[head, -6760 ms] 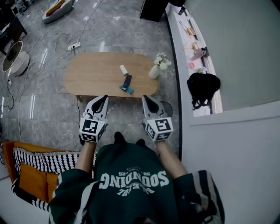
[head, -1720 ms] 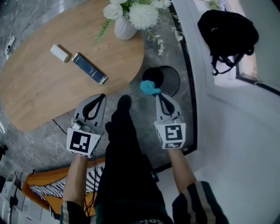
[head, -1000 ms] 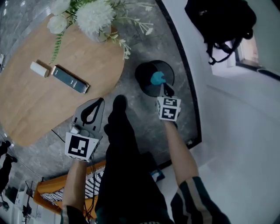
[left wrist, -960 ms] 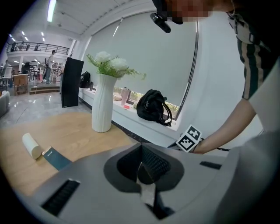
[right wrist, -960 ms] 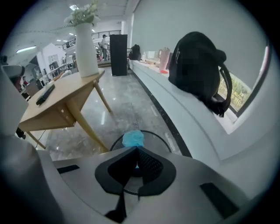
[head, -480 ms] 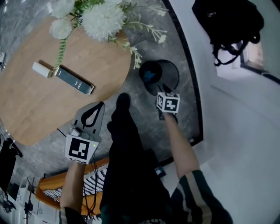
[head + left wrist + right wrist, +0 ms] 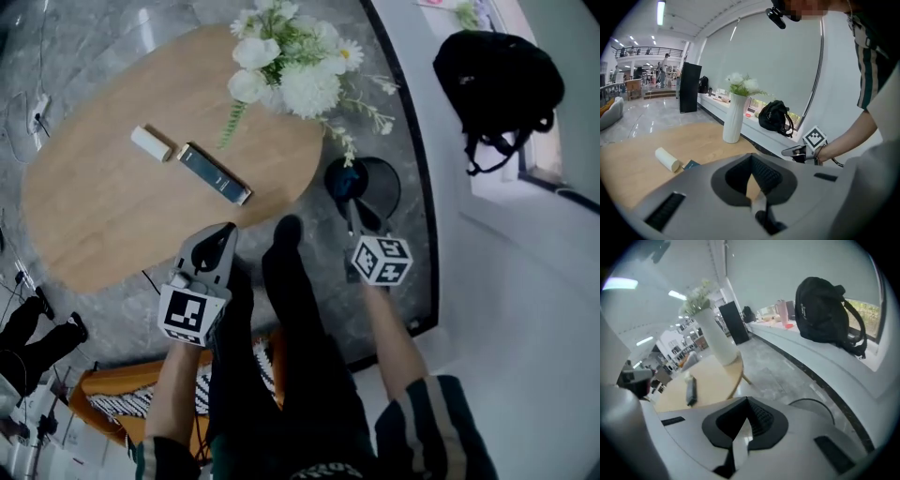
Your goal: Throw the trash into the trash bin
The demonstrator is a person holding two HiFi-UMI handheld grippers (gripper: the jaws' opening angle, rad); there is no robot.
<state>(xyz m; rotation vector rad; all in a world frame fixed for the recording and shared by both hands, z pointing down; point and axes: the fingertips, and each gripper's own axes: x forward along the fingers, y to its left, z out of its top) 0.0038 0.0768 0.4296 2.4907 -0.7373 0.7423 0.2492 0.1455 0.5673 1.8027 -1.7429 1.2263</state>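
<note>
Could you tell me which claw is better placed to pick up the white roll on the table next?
Likely left. The left claw, shut and empty, is at the near edge of the table, nearer the white roll. The right claw, shut and empty, hangs by the trash bin, off the table.

We see the trash bin (image 7: 388,181), black and round, standing upright with an open top on the grey floor (image 7: 412,253), just beside the wooden table (image 7: 112,216). The blue crumpled trash (image 7: 348,179) lies inside it, near the left wall.
</note>
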